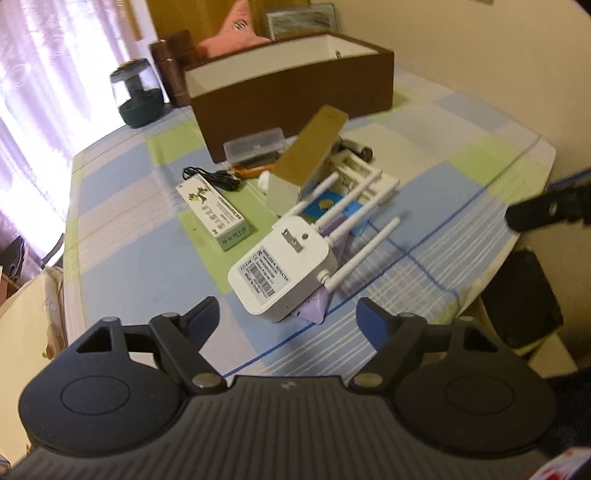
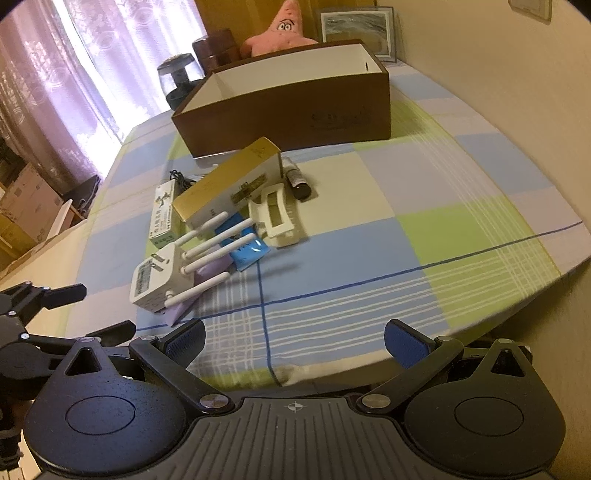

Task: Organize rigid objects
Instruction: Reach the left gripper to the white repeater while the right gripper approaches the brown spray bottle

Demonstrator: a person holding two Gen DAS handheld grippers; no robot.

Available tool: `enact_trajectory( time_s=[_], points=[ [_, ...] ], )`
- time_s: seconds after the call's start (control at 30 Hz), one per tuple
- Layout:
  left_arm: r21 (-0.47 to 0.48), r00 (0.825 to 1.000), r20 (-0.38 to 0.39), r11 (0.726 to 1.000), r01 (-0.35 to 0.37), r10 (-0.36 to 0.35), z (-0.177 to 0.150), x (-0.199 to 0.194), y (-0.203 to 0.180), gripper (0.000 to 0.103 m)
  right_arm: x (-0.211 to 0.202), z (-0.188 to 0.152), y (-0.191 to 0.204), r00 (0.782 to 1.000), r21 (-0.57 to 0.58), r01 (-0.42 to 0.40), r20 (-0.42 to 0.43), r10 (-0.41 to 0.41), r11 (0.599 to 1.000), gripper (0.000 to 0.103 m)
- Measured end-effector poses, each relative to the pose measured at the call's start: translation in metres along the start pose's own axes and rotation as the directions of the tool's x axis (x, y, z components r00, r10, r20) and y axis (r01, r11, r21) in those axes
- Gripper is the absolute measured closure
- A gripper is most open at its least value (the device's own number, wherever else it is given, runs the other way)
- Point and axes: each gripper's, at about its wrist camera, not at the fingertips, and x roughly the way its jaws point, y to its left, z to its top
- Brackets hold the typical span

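A pile of objects lies mid-table. A white wifi repeater [image 1: 284,273] with several antennas is nearest, also in the right wrist view [image 2: 159,284]. Behind it are a gold-topped box [image 1: 314,144] [image 2: 229,184], a green-white carton [image 1: 214,210] [image 2: 162,214], a cream hair clip [image 1: 365,173] [image 2: 277,218], a blue sachet [image 2: 247,254] and a clear plastic case [image 1: 255,144]. An open brown box [image 1: 295,85] [image 2: 288,107] stands at the back. My left gripper [image 1: 288,321] is open, just short of the repeater. My right gripper [image 2: 295,339] is open and empty over the table's front edge.
A checked cloth [image 2: 406,240] covers the table. A black cable [image 1: 214,177], a dark cylinder [image 2: 299,181], a glass jar [image 1: 136,96], a pink star plush [image 2: 284,26] and a framed picture [image 2: 358,26] sit around. The wall runs along the right.
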Motion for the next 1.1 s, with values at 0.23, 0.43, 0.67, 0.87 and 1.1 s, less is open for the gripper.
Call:
enact_trajectory(
  time_s=[0.23,0.43,0.67,0.87,1.1],
  points=[
    [0.057,0.999,0.009,0.998,0.034,-0.035,0.007,0.020,0.011,0.028,0.011,0.009,-0.008,1.000,0.021,-0.005,-0.006,0.006,1.000,0.002],
    [0.111,0.998,-0.008,0.992,0.068,-0.068,0.012,0.041,0.018,0.029,0.022,0.017,-0.010,1.000,0.034,-0.011,-0.025,0.011,0.999,0.002],
    [0.203,0.988,-0.037,0.967,0.155,-0.150,0.020,0.066,0.029,0.029,0.036,0.026,-0.013,0.999,0.049,0.000,-0.050,0.002,0.999,0.002],
    [0.270,0.968,-0.076,0.930,0.249,-0.237,0.026,0.087,0.036,0.029,0.043,0.034,-0.017,0.998,0.073,0.018,-0.064,-0.013,0.997,0.002],
    [0.231,0.944,-0.093,0.915,0.330,-0.316,0.032,0.101,0.042,0.039,0.051,0.040,-0.017,0.996,0.080,0.032,-0.083,-0.025,0.996,0.002]
  ],
)
